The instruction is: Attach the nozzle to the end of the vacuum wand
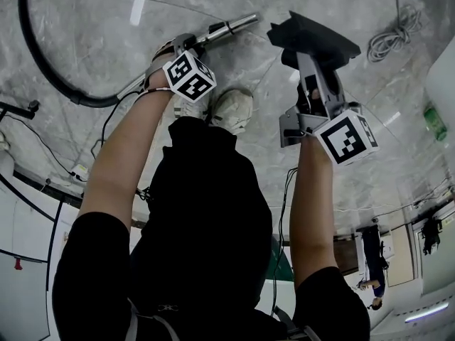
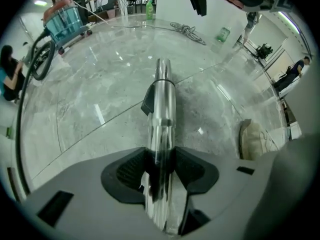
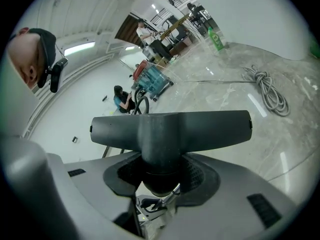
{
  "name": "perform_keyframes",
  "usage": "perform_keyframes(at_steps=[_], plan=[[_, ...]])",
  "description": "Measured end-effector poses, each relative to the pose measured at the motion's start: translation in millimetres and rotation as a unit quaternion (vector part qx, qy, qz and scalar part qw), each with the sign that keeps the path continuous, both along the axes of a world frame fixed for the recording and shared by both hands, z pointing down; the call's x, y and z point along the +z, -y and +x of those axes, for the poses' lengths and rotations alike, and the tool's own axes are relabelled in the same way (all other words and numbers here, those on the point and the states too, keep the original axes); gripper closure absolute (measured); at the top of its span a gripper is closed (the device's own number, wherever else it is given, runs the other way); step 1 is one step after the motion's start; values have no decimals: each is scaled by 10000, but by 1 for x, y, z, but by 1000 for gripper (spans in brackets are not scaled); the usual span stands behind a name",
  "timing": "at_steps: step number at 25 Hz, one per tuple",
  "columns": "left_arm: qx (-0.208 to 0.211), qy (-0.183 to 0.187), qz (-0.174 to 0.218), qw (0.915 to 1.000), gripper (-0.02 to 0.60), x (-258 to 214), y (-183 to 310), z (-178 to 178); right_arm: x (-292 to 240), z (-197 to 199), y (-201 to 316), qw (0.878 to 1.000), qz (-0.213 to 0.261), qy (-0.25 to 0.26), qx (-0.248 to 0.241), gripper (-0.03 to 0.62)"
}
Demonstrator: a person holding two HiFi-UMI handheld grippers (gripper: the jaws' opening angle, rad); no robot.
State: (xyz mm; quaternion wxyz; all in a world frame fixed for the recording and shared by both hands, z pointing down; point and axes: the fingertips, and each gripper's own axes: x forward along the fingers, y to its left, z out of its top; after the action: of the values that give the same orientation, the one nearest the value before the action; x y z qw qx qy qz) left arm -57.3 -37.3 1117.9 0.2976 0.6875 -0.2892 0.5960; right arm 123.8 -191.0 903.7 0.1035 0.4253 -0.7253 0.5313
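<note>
**A:** Any containers near the jaws?

**B:** Two. Far beyond the left gripper [image 2: 160, 171] jaws, up to their left, a blue see-through vacuum canister [image 2: 65, 20] on wheels stands on the glossy grey marble floor [image 2: 100, 99]. A green plastic bottle [image 2: 149, 8] stands farther off, straight ahead. I cannot tell what either holds.

**A:** And the wand?

**B:** The shiny chrome metal vacuum wand [image 2: 161, 114] passes right between those jaws. Its long axis runs straight out from them and its open end points away past the tips. The jaws stand apart, one pad close on each side of the tube, with no squeeze showing.

**A:** The nozzle?

**B:** The right gripper [image 3: 161, 176] jaws are clamped on the round neck of the dark grey plastic T-shaped nozzle [image 3: 170, 129]. Its wide head lies just past the tips, its long axis side to side across the jaws, and the neck points back between them.

**A:** Joined?

**B:** No. In the head view the wand's end points toward the nozzle, with bare floor between them.
</note>
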Motion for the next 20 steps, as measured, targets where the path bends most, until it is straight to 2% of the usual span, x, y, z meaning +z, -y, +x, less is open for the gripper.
perform_keyframes(at_steps=[4,11,17,20], plan=[[35,-151,-126,9998,400,-29,-2,10,-18,8,0,9997,-82,111,215,407],[123,-918,452,9947,402,-145,9,36,-58,5,6,9987,-178,354,323,408],[247,-1170,583,9911,402,-201,1,43,-81,-13,3,9958,-546,728,1,407],[326,-1175,552,9910,402,-218,-2,45,-103,-20,0,9919,-568,1005,-528,407]])
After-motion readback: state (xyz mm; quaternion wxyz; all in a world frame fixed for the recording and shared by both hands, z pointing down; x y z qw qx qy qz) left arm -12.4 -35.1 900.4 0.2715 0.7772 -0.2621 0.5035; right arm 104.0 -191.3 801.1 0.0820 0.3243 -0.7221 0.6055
